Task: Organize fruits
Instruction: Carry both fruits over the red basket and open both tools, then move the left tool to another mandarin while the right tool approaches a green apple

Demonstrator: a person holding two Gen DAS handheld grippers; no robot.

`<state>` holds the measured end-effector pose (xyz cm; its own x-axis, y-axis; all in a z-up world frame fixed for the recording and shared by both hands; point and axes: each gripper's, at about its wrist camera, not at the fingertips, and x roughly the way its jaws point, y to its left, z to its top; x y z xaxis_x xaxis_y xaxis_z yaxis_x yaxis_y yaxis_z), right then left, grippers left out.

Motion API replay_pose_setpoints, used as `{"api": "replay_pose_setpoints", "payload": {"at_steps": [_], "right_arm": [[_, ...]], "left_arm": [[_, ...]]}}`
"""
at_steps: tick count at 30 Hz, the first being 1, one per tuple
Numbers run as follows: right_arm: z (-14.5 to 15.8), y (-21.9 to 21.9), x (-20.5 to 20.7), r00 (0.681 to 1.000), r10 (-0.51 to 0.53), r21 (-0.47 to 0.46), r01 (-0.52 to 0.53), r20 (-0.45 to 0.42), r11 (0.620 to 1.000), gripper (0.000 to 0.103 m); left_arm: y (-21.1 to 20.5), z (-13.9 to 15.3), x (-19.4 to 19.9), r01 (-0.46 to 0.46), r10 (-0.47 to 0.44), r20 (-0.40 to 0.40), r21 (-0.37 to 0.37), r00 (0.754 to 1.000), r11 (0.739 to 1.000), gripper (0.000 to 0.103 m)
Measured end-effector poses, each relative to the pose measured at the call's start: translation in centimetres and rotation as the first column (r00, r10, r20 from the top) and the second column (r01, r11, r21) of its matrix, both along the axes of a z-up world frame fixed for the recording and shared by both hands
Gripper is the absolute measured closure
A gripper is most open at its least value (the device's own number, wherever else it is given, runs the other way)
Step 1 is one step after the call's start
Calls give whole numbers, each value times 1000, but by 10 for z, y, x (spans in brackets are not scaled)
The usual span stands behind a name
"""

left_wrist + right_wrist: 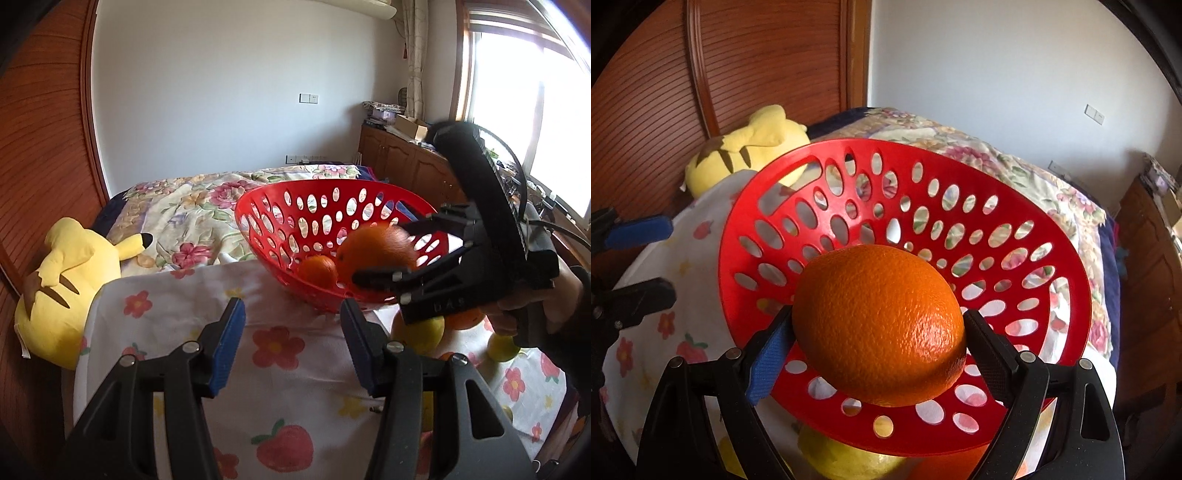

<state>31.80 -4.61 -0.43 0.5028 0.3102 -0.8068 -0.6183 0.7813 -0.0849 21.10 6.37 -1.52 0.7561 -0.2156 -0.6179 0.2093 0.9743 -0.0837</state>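
- Our right gripper (879,328) is clamped on a big orange (881,325), one pad on each side of the fruit, and it's angled down toward the red basket (1067,258).
- From the left wrist view, that same right gripper (380,258) comes in from the right side, fingers pointing left over the near rim of the basket (258,206), with the big orange (373,247) sitting just above the inside of it.
- The hand (532,299) holding the right gripper is wrapped around its handle at the right edge, dark sleeve behind it.
- Our left gripper (293,332) is parted with nothing between the blue pads, tilted down at the flowery cloth (177,295) just in front of the basket, not touching it.
- In the right wrist view the left gripper's fingers (639,229) poke in from the left edge, well apart from the basket.
- A small orange (317,269) is already lying in the basket's bottom.
- More fruit sits on the cloth to the right of the basket, under the right gripper: a yellow-green fruit (421,328), another orange (465,319) and a second yellow one (502,349).
- A yellow plush toy (70,280) lies on the bed off to the left.
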Motion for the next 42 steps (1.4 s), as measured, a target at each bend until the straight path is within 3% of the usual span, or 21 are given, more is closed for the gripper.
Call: {"api": "replay_pose_setpoints", "payload": {"at_steps": [9, 16, 24, 33, 42], "right_arm": [[47, -20, -17, 993, -68, 136, 56, 92, 989, 12], [62, -61, -78, 980, -133, 202, 103, 145, 974, 12], [33, -111, -142, 967, -217, 215, 185, 134, 959, 12], [3, -149, -177, 949, -302, 235, 274, 91, 932, 17], [-7, -149, -209, 957, -285, 278, 261, 48, 925, 20]], "left_arm": [[-9, -4, -27, 20, -20, -2, -10, 1000, 1000, 49], [-30, -11, -56, 60, -60, 3, -21, 998, 998, 48], [-52, -22, -91, 97, -97, 5, -19, 995, 995, 48], [-67, -33, -120, 110, -111, -21, -8, 994, 994, 47], [-80, -39, -143, 128, -128, -53, -9, 990, 992, 47]]}}
